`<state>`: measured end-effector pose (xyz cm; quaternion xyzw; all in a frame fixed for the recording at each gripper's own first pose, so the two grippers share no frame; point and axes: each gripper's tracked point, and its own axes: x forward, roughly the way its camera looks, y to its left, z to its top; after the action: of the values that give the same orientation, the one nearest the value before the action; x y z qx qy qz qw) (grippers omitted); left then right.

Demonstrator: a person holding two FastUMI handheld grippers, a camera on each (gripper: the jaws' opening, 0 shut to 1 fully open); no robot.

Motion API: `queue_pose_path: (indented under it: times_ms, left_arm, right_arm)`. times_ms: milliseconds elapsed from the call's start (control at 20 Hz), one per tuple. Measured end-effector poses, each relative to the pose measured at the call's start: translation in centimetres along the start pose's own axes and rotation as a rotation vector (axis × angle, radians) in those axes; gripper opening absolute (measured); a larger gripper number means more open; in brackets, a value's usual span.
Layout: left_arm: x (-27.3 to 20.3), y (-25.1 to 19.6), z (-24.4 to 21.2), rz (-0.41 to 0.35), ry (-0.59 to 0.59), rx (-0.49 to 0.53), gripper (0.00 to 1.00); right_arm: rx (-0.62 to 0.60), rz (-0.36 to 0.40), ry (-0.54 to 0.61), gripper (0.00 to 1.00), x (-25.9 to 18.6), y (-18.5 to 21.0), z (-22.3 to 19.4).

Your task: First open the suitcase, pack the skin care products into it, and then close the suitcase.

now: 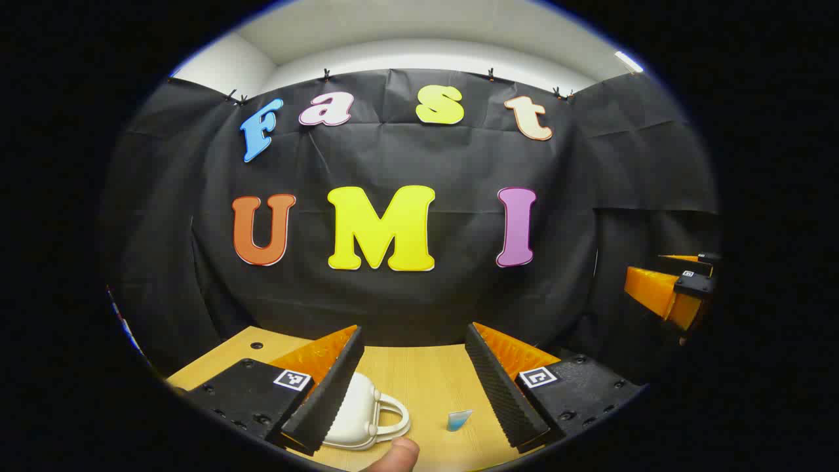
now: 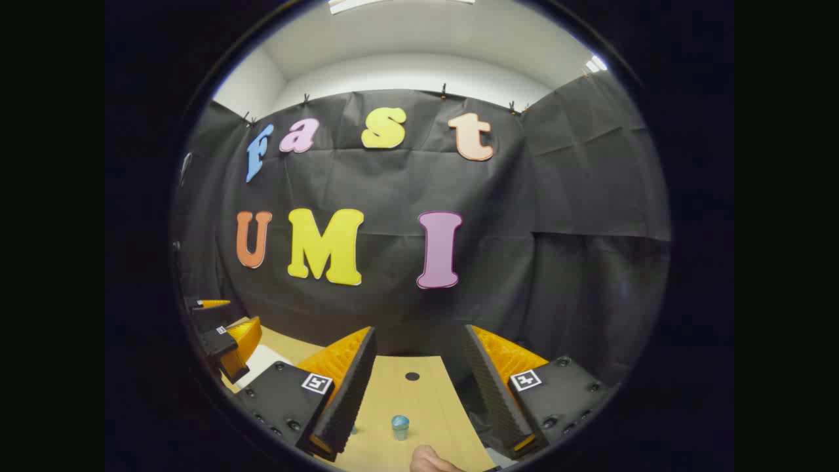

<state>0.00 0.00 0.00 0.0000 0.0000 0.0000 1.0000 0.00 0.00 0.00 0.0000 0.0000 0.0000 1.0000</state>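
A small white suitcase (image 1: 360, 413) with a looped handle lies shut on the wooden table (image 1: 426, 380), low in the left gripper view, partly behind my left finger. To its right stands a small blue skin care item (image 1: 459, 419). My left gripper (image 1: 414, 334) hangs above them, open, nothing between its fingers. In the right gripper view, a small blue-capped bottle (image 2: 400, 426) stands on the table below my right gripper (image 2: 419, 331), which is open and holds nothing. A corner of the suitcase (image 2: 262, 364) shows at the left.
A fingertip (image 1: 396, 452) and a thumb (image 2: 429, 459) poke in at the bottom edges. A round hole (image 2: 411, 376) sits in the tabletop near the black cloth wall. The right gripper (image 1: 675, 288) shows far right, the left gripper (image 2: 223, 334) far left.
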Motion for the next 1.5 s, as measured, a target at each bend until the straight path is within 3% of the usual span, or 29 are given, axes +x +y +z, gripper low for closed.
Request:
queue_pose_path:
  times_ms: [350, 400, 500, 700, 850, 1100, 1300, 1500]
  left_arm:
    - [0.8, 1.0, -1.2, 0.025, 0.035, -0.035, 0.99]
    - [0.8, 1.0, -1.4, 0.022, 0.037, -0.042, 0.94]
    - [1.0, 1.1, -1.5, 0.025, 0.037, -0.052, 1.0]
    - [1.4, 1.4, -2.6, 0.043, 0.036, 0.009, 0.99]
    - [1.6, 1.8, -5.6, 0.06, 0.044, 0.12, 0.99]
    - [2.3, 1.1, -12.1, 0.011, 0.075, 0.29, 0.99]
    - [3.3, 1.5, -18.9, -0.006, 0.145, 0.509, 1.0]
    - [4.4, 2.4, -24.8, -0.019, 0.215, 0.831, 0.98]
  right_arm:
    - [-0.028, 0.008, -0.002, 0.8, 1.1, 0.8, -0.1]
    - [-0.03, 0.009, 0.002, 0.8, 1.3, 0.8, -0.2]
    - [-0.039, 0.009, 0.005, 0.8, 1.5, 0.9, -0.4]
    - [-0.05, 0.018, 0.014, 0.78, 1.8, 1.0, -1.0]
    - [-0.069, -0.007, 0.011, 0.8, 1.6, -0.1, -1.5]
    - [-0.093, -0.044, 0.02, 0.8, 0.9, -2.4, -2.8]
    - [-0.058, -0.056, 0.079, 0.8, 0.5, -4.0, -4.5]
    - [-0.058, -0.066, 0.111, 0.8, 0.4, -5.7, -5.7]
